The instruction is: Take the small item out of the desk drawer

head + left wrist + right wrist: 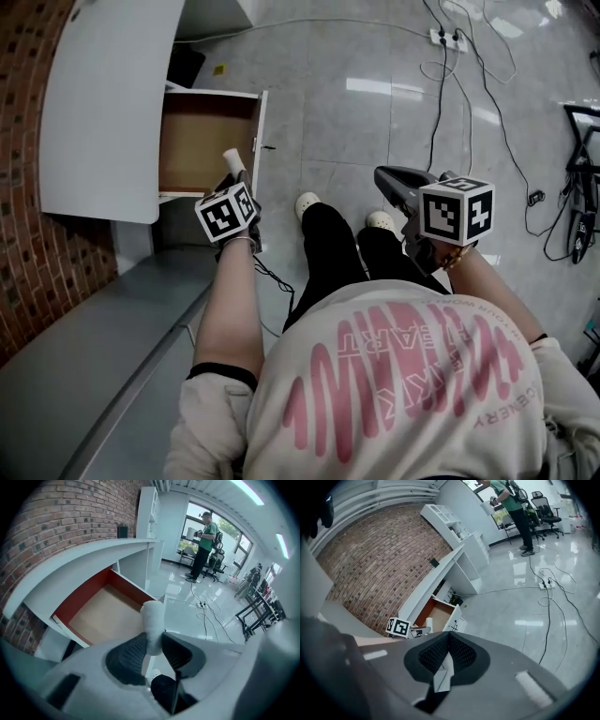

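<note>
A small white cylinder stands up between the pads of my left gripper, which is shut on it just in front of the open desk drawer. In the left gripper view the cylinder rises from the left gripper, with the drawer's bare brown bottom behind it. Nothing else shows in the drawer. My right gripper hangs apart over the floor on the right, shut and empty. From there the cylinder and drawer show far off.
The white curved desk top runs along a brick wall. A grey cabinet lies at the lower left. A power strip with cables lies on the tiled floor, and a black stand is at the right. A person stands far off.
</note>
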{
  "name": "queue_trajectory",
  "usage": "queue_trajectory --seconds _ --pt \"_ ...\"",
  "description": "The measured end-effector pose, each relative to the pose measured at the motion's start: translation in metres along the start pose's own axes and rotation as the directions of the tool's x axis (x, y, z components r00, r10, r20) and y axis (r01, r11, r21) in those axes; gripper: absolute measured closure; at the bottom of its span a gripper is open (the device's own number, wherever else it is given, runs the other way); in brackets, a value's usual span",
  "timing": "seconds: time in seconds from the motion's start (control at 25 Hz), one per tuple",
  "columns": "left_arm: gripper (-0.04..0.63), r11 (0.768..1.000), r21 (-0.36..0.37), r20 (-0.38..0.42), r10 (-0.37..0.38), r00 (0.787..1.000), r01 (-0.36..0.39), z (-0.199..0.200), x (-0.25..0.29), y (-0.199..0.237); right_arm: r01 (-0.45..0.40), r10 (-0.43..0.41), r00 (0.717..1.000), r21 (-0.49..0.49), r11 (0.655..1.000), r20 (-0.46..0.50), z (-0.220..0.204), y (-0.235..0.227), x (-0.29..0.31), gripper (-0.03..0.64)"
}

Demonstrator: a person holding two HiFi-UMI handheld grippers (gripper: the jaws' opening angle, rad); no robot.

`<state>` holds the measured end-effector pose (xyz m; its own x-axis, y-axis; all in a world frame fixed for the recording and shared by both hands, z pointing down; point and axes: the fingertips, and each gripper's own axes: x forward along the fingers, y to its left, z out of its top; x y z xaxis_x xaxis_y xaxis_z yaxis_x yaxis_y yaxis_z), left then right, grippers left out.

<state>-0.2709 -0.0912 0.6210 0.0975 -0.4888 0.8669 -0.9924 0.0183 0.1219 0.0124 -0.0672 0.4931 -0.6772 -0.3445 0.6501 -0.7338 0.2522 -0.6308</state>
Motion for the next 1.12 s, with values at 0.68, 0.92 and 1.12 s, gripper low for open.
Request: queue_trajectory --seconds 0.68,0.92,1.12 --pt "0.486 0.992 -0.068 0.267 -0.08 0.96 0.101 0.044 -0.101 -0.07 -0.075 0.078 0.995 -0.066 0.995 0.056 0.019 0.022 -0.047 0.604" --pt "0.485 0.988 -0.041 0.348 -0.127 0.929 0.151 0.06 -0.133 -0.112 -0.092 0.101 0.989 -0.085 0.992 0.111 0.033 0.024 -0.071 0.604" --pt "0.485 0.978 -0.015 0.419 -0.184 0.889 0.209 0.076 -0.159 -0.152 -0.106 0.117 0.982 -0.081 0.991 0.151 0.041 0.02 -0.09 0.604"
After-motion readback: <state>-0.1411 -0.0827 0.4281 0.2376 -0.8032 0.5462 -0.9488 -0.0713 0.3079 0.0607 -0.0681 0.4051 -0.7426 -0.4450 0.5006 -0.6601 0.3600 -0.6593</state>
